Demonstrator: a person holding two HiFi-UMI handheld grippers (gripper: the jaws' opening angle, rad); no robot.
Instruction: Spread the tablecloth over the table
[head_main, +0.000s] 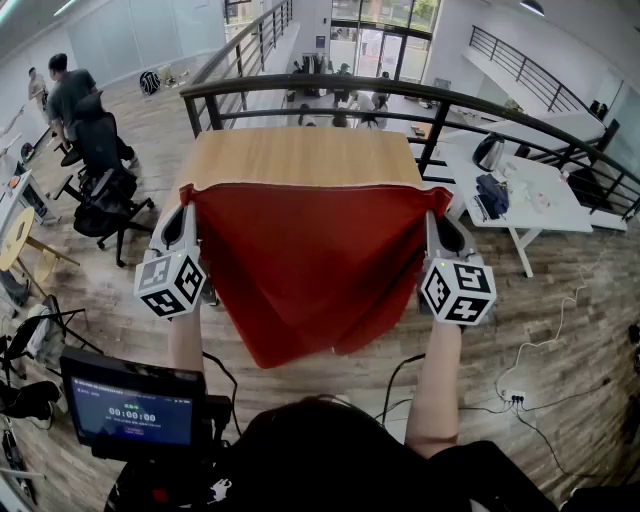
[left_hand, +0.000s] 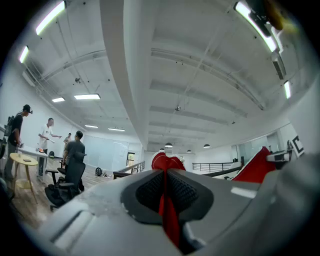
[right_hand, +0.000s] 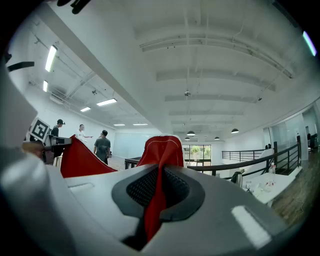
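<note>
A red tablecloth (head_main: 310, 265) hangs stretched between my two grippers, above the near edge of a light wooden table (head_main: 300, 155). Its lower part droops to a point in front of me. My left gripper (head_main: 186, 205) is shut on the cloth's left corner, and my right gripper (head_main: 436, 208) is shut on the right corner. In the left gripper view the red cloth (left_hand: 167, 210) is pinched between the black pads (left_hand: 147, 192). In the right gripper view the cloth (right_hand: 159, 175) likewise runs up between the shut pads (right_hand: 175, 187) and folds over their tips.
A dark curved railing (head_main: 420, 100) runs behind the table. Office chairs (head_main: 105, 195) and people (head_main: 65, 90) stand at the left. A white desk (head_main: 530, 195) with clutter is at the right. A monitor (head_main: 130, 405) sits low at the left, close to my body.
</note>
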